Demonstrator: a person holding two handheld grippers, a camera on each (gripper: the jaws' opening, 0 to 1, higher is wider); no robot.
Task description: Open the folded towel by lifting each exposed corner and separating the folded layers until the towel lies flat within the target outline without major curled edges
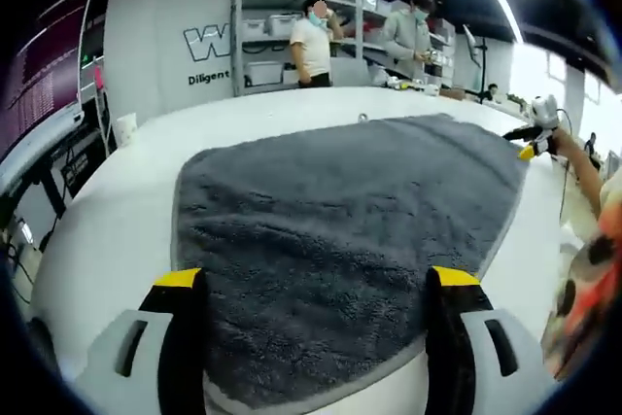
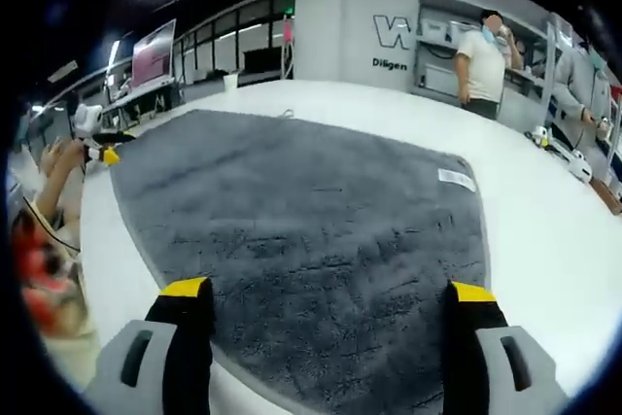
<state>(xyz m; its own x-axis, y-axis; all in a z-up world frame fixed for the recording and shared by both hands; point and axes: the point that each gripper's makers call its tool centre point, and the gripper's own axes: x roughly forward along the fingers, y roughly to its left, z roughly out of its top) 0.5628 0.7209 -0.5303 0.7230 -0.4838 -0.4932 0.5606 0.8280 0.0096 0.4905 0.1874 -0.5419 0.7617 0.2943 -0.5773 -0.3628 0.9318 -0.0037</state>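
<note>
In the left gripper view, the left gripper (image 1: 316, 284) rises from the bottom of the frame with its two yellow-tipped jaws spread wide and nothing pinched between them. The near edge of the grey towel (image 1: 340, 240) lies between the jaws. The towel lies spread open across the centre of the frame on the white surface (image 1: 107, 230). At the right edge of the frame, the right gripper (image 1: 533, 143) sits at the far right corner of the towel; whether it is spread or pressed together cannot be told here. A white cup (image 1: 125, 128) stands on the surface at the upper left. Beyond the surface, two people (image 1: 313, 41) stand at a shelving unit (image 1: 267, 36) in the upper centre.

In the right gripper view, the right gripper (image 2: 326, 298) rises from the bottom of the frame, jaws spread wide and holding nothing, with the towel's (image 2: 311, 211) near edge between them. A small white label (image 2: 455, 179) lies near the towel's right edge. The left gripper (image 2: 102, 148) appears at the left of the frame, at the far left corner of the towel.
</note>
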